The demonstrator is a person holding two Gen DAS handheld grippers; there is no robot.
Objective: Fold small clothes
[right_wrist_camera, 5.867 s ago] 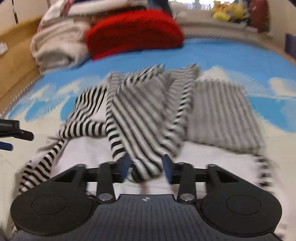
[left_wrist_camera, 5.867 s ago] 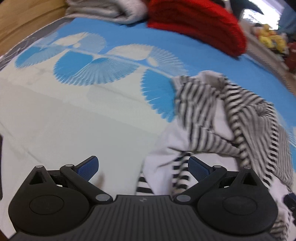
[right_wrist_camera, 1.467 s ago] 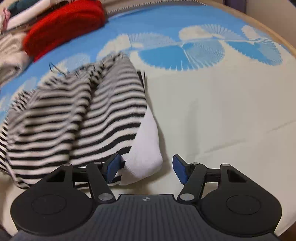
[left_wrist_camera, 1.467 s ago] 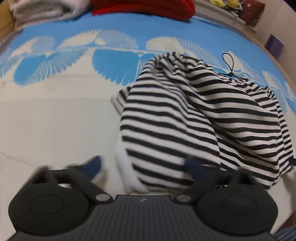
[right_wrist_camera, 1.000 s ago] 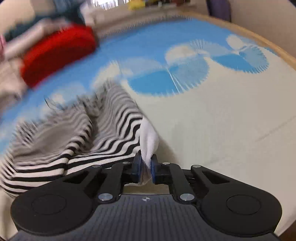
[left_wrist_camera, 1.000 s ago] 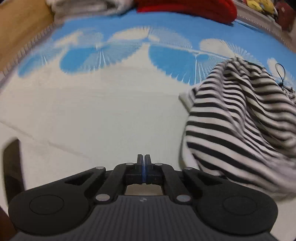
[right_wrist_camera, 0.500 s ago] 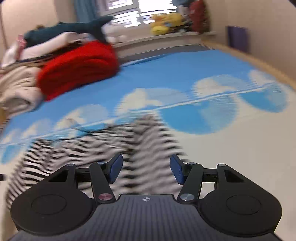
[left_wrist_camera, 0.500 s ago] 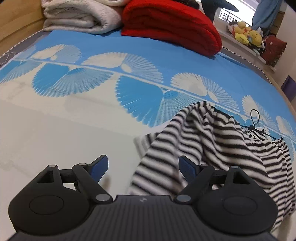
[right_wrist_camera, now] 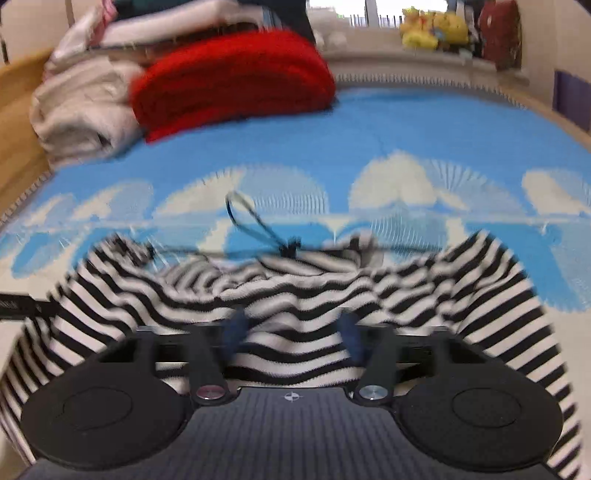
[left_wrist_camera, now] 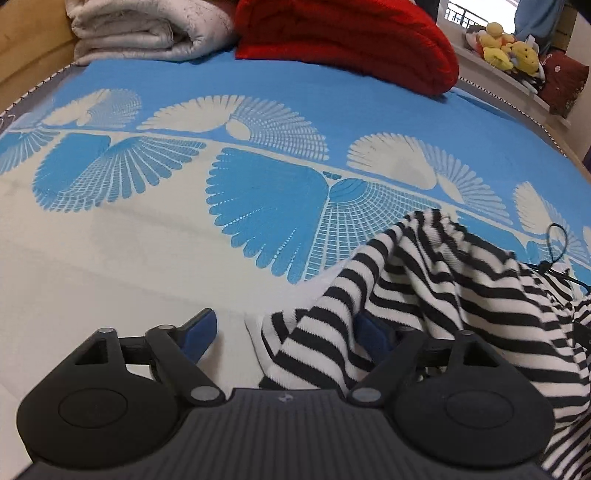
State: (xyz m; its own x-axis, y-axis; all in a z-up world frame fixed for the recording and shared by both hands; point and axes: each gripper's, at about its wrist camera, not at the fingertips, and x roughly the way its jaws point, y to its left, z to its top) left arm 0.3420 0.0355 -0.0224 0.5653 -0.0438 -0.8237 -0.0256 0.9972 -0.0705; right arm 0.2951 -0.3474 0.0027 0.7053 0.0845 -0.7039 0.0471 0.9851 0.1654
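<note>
Garment under inspection: a black-and-white striped knit top is lying bunched on the blue-and-cream patterned bedspread, its long axis running crosswise, with a thin black cord trailing from its far edge. In the left wrist view the top is sitting to the right of centre, and one striped corner is draping between the fingers of the left gripper; those jaws are standing fairly wide and are closing, the pads not yet pressing the cloth. In the right wrist view, which is blurred, the top is spreading directly ahead and across, and the right gripper is closing over a striped fold between its fingers; firm contact cannot be confirmed. Both grippers are judged equally near, at opposite ends. Red folded blanket and pale quilt are lying well apart at the bed's far end.
</note>
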